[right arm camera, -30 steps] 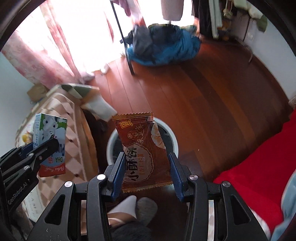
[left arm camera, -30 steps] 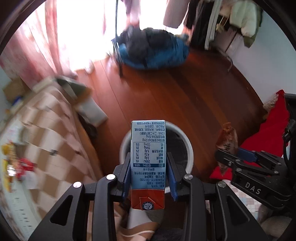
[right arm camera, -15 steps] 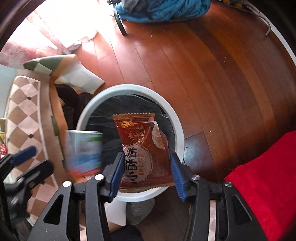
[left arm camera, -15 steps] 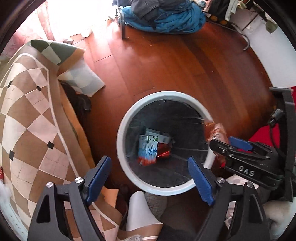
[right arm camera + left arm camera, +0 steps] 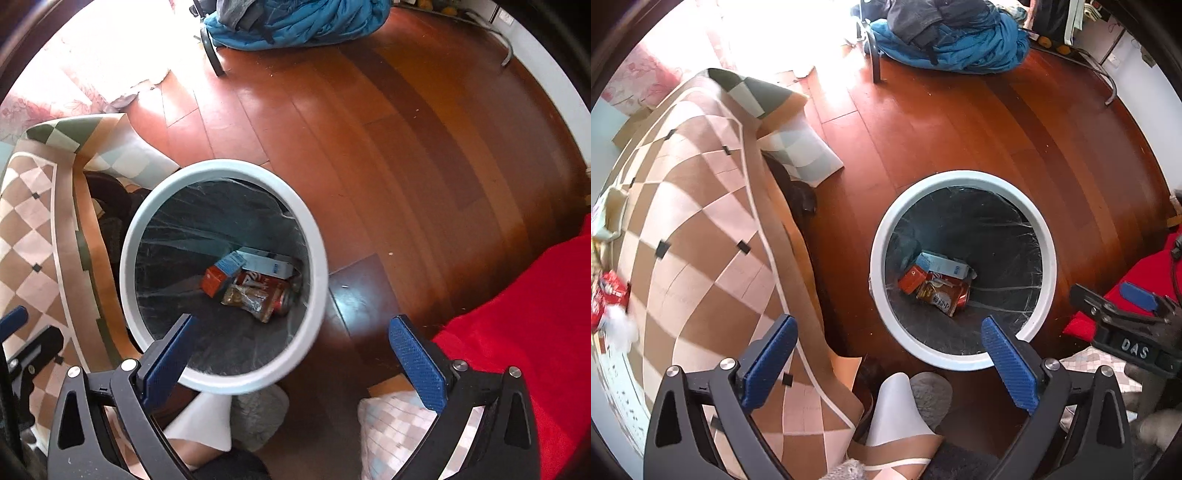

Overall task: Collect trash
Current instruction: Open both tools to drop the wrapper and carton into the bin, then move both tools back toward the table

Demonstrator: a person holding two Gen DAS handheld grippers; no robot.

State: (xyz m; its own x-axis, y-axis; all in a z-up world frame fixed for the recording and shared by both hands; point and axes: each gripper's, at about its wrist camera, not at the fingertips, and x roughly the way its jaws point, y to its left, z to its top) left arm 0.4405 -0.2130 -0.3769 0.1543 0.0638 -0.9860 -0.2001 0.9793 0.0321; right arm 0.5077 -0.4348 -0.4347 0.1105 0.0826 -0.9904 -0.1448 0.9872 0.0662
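Tongs on both sides are opening wide with nothing between their blue pads: the left tongs (image 5: 886, 363) at the bottom of the left wrist view, the right tongs (image 5: 293, 360) at the bottom of the right wrist view. Trash lies at the bottom of the white-rimmed bin (image 5: 877, 291), centre right of that left view: a snack wrapper (image 5: 942, 295) touching a milk carton (image 5: 943, 265) and a red can (image 5: 267, 282).

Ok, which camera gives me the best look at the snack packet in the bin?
The left wrist view: the snack packet lies face up with its print readable. The right wrist view shows it too, but more crumpled and glary, print unreadable.
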